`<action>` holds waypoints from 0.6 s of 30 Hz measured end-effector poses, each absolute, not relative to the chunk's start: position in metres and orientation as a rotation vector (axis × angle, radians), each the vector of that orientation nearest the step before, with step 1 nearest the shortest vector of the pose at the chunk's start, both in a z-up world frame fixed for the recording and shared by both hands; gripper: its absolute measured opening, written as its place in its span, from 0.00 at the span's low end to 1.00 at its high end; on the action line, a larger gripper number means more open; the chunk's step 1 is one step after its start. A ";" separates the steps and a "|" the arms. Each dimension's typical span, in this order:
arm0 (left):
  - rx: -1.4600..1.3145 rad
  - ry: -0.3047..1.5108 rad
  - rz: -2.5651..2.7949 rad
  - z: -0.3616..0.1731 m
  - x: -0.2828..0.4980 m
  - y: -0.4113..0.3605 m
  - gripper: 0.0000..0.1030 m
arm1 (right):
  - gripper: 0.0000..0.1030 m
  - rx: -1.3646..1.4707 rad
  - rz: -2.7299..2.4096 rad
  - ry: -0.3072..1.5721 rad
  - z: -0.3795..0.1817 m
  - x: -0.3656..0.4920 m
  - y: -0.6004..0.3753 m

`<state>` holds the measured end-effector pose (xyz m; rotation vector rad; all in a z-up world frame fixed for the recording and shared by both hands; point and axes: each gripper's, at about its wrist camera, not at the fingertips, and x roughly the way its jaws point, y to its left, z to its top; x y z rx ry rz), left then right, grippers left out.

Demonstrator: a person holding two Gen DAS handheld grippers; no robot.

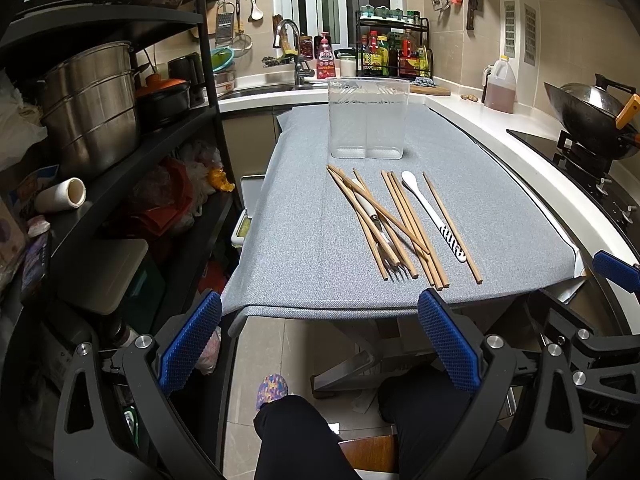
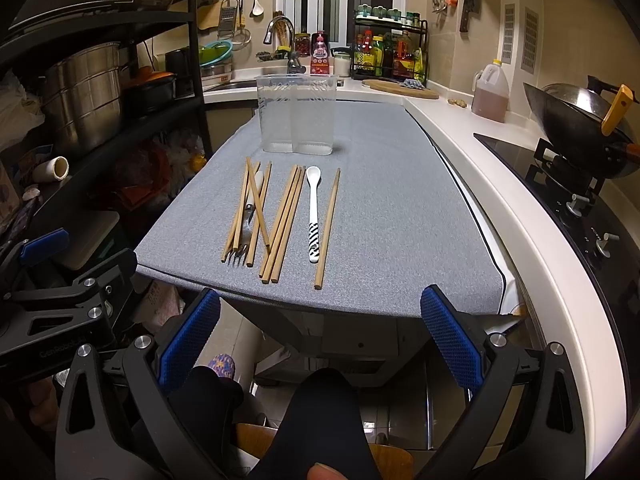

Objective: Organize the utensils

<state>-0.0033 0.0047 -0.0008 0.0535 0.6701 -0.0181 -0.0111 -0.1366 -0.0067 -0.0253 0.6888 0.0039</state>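
While both grippers' jaws gape wide, chopsticks [image 2: 280,220] lie before the holder [image 2: 296,114] (labels illegible).

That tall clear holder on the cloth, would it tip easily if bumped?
Probably. The clear holder stands tall, narrow and empty, so it is likely light. The grey cloth under it may give some grip, though a push near the rim could topple it.

grey-clothed table [image 2: 400,220]: chopsticks [image 2: 286,220], spoon [image 2: 313,208], clear holder [image 2: 297,120]
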 end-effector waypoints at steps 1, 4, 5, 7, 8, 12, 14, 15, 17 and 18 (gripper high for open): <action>0.053 0.670 -0.018 -0.001 -0.004 0.005 0.93 | 0.95 -0.025 0.004 0.689 -0.007 -0.011 -0.136; 0.054 0.669 -0.018 -0.001 -0.004 0.005 0.93 | 0.95 -0.026 0.004 0.688 -0.007 -0.011 -0.136; 0.054 0.669 -0.019 -0.001 -0.004 0.005 0.93 | 0.95 -0.025 0.004 0.688 -0.007 -0.012 -0.136; 0.054 0.670 -0.018 -0.001 -0.004 0.005 0.93 | 0.95 -0.026 0.004 0.688 -0.007 -0.012 -0.136; 0.054 0.670 -0.018 -0.001 -0.004 0.005 0.93 | 0.95 -0.026 0.005 0.688 -0.007 -0.012 -0.136; 0.053 0.670 -0.018 -0.001 -0.004 0.005 0.93 | 0.95 -0.026 0.004 0.687 -0.007 -0.012 -0.136; 0.054 0.669 -0.018 -0.001 -0.004 0.005 0.93 | 0.95 -0.025 0.004 0.688 -0.007 -0.011 -0.137; 0.055 0.669 -0.019 -0.001 -0.004 0.005 0.93 | 0.95 -0.025 0.004 0.689 -0.007 -0.012 -0.137; 0.056 0.668 -0.019 -0.002 -0.005 0.006 0.93 | 0.95 -0.025 0.004 0.688 -0.007 -0.011 -0.137; 0.057 0.668 -0.019 -0.002 -0.005 0.006 0.93 | 0.95 -0.025 0.004 0.688 -0.007 -0.012 -0.137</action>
